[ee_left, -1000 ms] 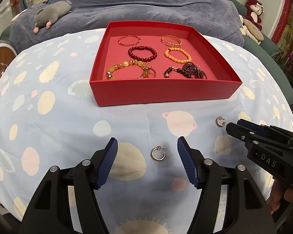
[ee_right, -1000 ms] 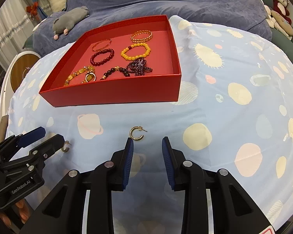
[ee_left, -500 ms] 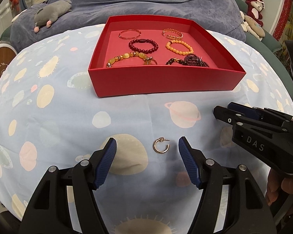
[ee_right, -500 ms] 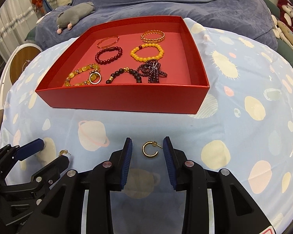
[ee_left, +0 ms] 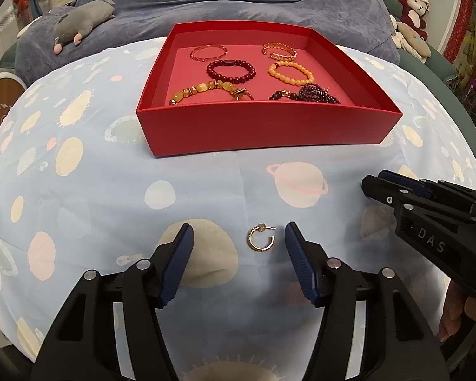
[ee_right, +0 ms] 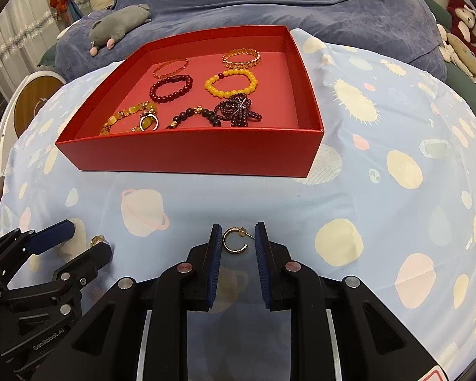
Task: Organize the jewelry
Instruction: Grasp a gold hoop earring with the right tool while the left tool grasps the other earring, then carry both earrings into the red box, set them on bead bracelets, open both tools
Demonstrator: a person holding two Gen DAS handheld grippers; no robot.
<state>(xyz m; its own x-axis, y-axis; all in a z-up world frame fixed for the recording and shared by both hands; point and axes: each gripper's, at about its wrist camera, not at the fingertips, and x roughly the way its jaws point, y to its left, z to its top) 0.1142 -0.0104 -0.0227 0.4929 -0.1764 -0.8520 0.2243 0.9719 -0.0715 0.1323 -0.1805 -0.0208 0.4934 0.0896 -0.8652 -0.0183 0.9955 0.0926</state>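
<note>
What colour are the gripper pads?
Dark blue pads on black arms, clearest in the right wrist view.

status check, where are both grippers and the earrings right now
Left gripper open, straddling gold hoop earring on the cloth. Right gripper open, narrower, around second gold hoop earring. Neither gripped. Path to red tray unobstructed.

red box (ee_left: pixel 263 133) showing matt card walls | hoop earring (ee_left: pixel 261 241) in front of box gleaming as polished gold metal | planet-print cloth (ee_left: pixel 95 190) under box lying smooth, matt | orange bead bracelet (ee_right: pixel 231 83) inside box shining glossy | left gripper (ee_left: pixel 238 254) pads (ee_left: pixel 177 263) looking ribbed blue rubber on matt black plastic
</note>
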